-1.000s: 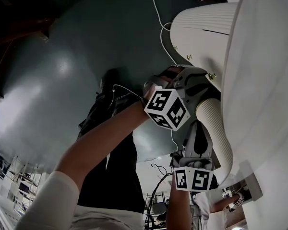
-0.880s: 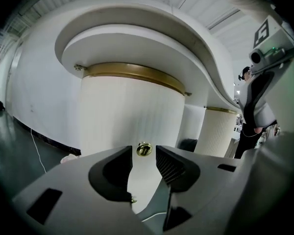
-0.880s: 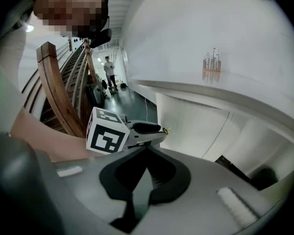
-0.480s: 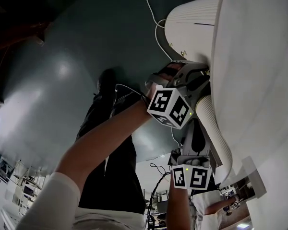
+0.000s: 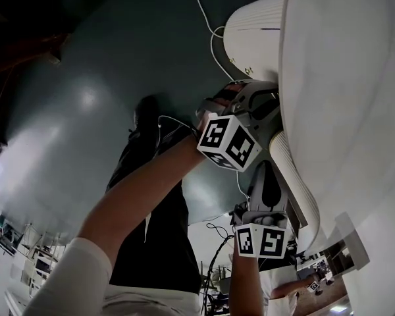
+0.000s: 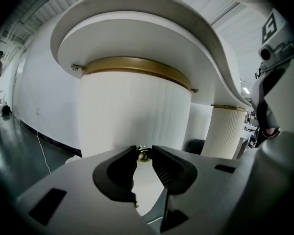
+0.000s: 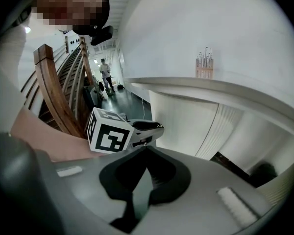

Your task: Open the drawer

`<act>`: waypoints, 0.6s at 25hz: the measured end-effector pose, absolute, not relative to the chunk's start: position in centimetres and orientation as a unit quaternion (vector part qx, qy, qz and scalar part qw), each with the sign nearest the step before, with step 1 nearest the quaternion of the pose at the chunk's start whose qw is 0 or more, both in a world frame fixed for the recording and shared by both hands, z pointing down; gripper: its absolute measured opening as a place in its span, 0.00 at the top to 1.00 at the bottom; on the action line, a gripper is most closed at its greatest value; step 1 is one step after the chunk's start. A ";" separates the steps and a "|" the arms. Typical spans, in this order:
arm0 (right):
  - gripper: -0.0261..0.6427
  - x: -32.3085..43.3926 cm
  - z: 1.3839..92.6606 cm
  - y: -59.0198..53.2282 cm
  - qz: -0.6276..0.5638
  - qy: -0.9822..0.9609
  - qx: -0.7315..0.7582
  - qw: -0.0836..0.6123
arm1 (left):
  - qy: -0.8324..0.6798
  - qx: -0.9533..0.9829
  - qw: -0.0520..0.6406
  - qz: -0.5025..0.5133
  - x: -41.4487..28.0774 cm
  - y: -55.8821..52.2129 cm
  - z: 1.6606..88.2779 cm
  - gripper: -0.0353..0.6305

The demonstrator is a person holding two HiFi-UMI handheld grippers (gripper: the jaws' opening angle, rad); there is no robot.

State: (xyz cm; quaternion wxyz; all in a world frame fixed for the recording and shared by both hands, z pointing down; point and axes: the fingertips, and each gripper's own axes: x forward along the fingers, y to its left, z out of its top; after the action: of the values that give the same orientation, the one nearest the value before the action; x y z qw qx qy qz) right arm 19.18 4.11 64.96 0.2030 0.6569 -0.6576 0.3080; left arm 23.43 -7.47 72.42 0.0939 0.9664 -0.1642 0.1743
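Note:
The drawer front (image 6: 134, 114) is a white ribbed curve under a brass band, with a small brass knob (image 6: 143, 154). My left gripper (image 6: 144, 153) points at it. Its jaws are closing, and the knob sits between the tips with barely any gap. In the head view the left gripper (image 5: 263, 107) reaches under the white counter (image 5: 342, 97), so the knob is hidden there. My right gripper (image 5: 268, 170) hangs below it beside a ribbed column. In its own view the right gripper (image 7: 146, 147) has its tips together and holds nothing.
A white cable (image 5: 207, 18) trails over the dark floor. A second ribbed column (image 6: 225, 131) stands to the right. Slanted wooden rails (image 7: 59, 97) rise at the left, and a person (image 7: 106, 72) stands far down the hall.
In the head view the counter fills more of the right side. The left gripper has edged slightly further under it toward the ribbed front. The right gripper has hardly moved.

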 end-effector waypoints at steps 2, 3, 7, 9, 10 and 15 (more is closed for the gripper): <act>0.94 19.1 64.8 4.1 0.307 -0.658 0.657 0.201 | -0.164 0.966 0.095 0.176 23.4 -7.5 72.5 0.80; 0.94 19.0 64.7 4.1 0.307 -0.658 0.657 0.200 | -0.163 0.966 0.096 0.178 23.4 -7.5 72.6 0.80; 0.94 19.0 64.4 4.3 0.306 -0.657 0.661 0.197 | -0.159 0.965 0.098 0.186 23.4 -7.4 72.7 0.80; 0.94 18.9 64.4 4.5 0.305 -0.656 0.662 0.196 | -0.159 0.964 0.100 0.189 23.4 -7.4 72.7 0.80; 0.94 18.9 64.4 4.7 0.305 -0.655 0.663 0.196 | -0.160 0.963 0.102 0.190 23.3 -7.5 72.7 0.80; 0.94 18.8 64.5 5.3 0.305 -0.652 0.666 0.195 | -0.162 0.961 0.108 0.198 23.3 -7.7 73.1 0.80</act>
State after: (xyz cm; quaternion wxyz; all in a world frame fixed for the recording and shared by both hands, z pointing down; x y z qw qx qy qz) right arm 18.82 5.26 64.49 0.1951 0.6661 -0.6519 0.3053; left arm 23.30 -7.66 73.07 0.1084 0.9607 -0.1620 0.1978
